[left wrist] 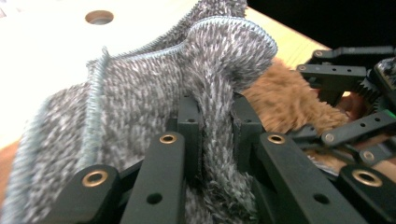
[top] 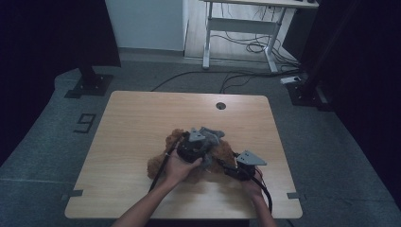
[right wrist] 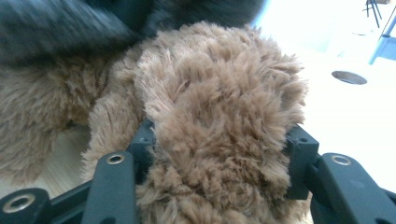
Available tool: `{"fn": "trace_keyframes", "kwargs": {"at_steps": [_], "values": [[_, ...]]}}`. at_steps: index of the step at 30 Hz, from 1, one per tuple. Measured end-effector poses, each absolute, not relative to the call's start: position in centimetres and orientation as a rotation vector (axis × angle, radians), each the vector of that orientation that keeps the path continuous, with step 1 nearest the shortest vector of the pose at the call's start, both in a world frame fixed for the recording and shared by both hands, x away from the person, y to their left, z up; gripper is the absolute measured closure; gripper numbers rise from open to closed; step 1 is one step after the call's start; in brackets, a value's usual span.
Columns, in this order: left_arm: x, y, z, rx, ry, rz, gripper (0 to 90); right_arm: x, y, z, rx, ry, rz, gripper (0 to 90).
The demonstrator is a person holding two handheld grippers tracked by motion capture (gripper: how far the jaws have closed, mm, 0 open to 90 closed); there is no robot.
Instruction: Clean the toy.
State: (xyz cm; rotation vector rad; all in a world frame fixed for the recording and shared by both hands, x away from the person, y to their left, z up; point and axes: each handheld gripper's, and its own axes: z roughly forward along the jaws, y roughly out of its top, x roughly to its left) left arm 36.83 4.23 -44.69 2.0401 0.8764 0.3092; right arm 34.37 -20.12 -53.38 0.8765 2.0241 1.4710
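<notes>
Brown plush bear [top: 189, 158] lying mid-table [top: 142, 123], left gripper [left wrist: 212, 135] pinching a fold of its grey knit garment [left wrist: 154, 88], right gripper [right wrist: 219, 154] clamped around a furry limb.

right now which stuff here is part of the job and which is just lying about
In the job:
- grey knitted garment, pinched by the left gripper
- brown plush toy, a limb clamped in the right gripper

Lying about:
- table with its round hole
- white desk frame behind
- cables on the floor
- black stand base
</notes>
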Motion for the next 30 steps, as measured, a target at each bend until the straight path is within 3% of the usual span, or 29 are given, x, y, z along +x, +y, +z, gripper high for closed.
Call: {"fn": "trace_keyframes", "kwargs": {"at_steps": [16,20,25,30], "values": [[37.5,15.0,-44.8,1.892,1.057,0.342,78.2,34.3,-20.1,-53.6,0.893,2.010,1.483,44.9],[37.8,16.6,-46.0,1.931,1.120,0.346,78.7,34.3,-20.2,-53.6,0.893,2.010,1.483,44.9],[38.3,17.7,-49.2,2.028,1.202,0.249,78.8,34.3,-20.2,-53.6,0.895,2.008,1.481,44.9],[38.1,18.0,-49.3,1.979,1.193,0.223,78.8,34.3,-20.2,-53.6,0.886,2.008,1.470,44.8]]}}
